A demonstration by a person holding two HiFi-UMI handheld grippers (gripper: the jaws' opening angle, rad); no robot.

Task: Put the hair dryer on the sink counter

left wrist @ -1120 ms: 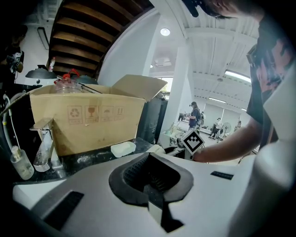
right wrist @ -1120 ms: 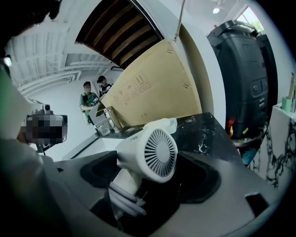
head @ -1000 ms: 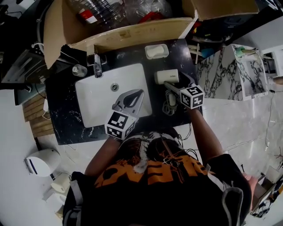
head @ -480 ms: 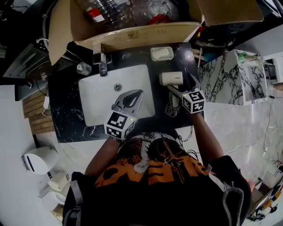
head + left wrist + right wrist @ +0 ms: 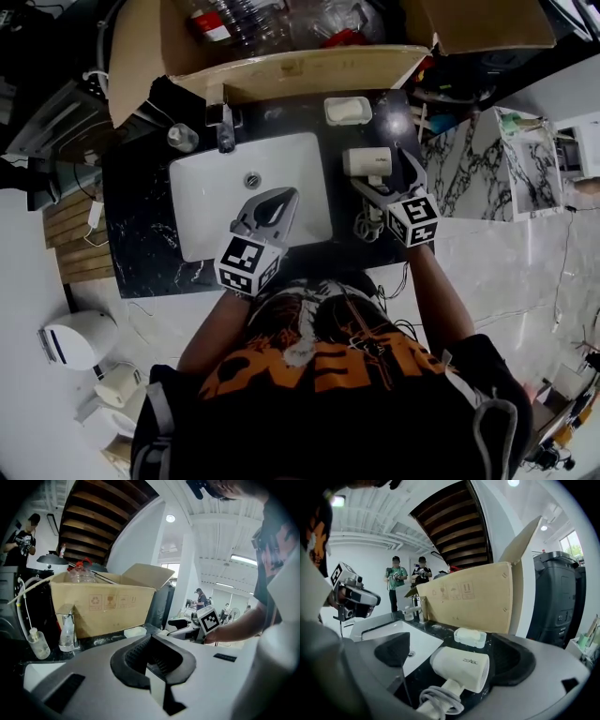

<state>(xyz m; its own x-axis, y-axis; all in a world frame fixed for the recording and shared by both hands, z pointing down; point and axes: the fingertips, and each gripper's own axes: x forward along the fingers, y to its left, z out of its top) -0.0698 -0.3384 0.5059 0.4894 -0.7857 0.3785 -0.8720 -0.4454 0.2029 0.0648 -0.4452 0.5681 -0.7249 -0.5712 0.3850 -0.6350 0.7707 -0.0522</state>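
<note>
The white hair dryer (image 5: 367, 161) lies on the black marble sink counter (image 5: 141, 216), right of the basin, with its coiled cord (image 5: 366, 223) nearer me. My right gripper (image 5: 386, 180) stands open around it. In the right gripper view the hair dryer (image 5: 461, 667) sits between the wide jaws and neither pad touches it. My left gripper (image 5: 272, 208) hovers shut over the white basin (image 5: 211, 206), holding nothing. In the left gripper view its pads (image 5: 140, 653) meet.
A soap dish (image 5: 347, 110) sits just behind the dryer. The faucet (image 5: 225, 127) and a small clear bottle (image 5: 183, 138) stand at the basin's back left. An open cardboard box (image 5: 281, 66) backs the counter. A marble panel (image 5: 478, 159) stands to the right.
The right gripper's jaws have spread wide and drawn back a little from the dryer, which stays lying on the counter. The left gripper has stayed put.
</note>
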